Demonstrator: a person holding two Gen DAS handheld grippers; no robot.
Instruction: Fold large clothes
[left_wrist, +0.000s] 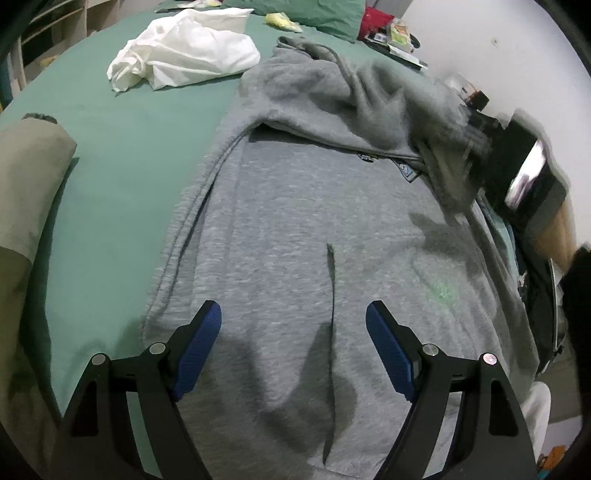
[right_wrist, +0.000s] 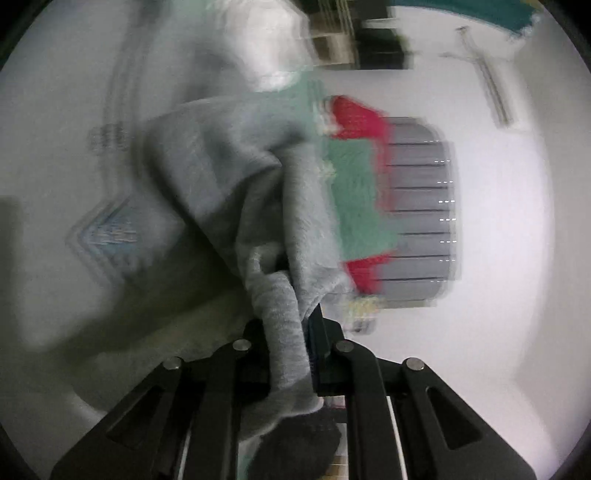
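Your right gripper (right_wrist: 291, 317) is clamped tight on a bunched fold of the grey hoodie (left_wrist: 314, 229), the cloth squeezed between the pads and spilling back over the frame toward the camera. That view is smeared with blur, so you look to be mid-swing, carrying a sleeve or a side panel; which of the two I cannot tell. From the left wrist view the lifted cloth shows as a blurred grey flap at the hoodie's upper right, raised off the body, which fits a fold being carried inward over the chest.

Your left gripper (left_wrist: 293, 347) hangs with its jaws wide apart, the blue pads (left_wrist: 201, 347) empty, pointing steeply down over the lower part of the hoodie. It grips nothing; I judge it is waiting there to pin or smooth the body while the right side does the folding.

The hoodie lies spread on the green bed (left_wrist: 122, 155), hood bunched at the far end. A crumpled white garment (left_wrist: 188, 51) sits well apart beyond it, and an olive piece (left_wrist: 26, 192) lies at the left edge, both seemingly waiting their turn.
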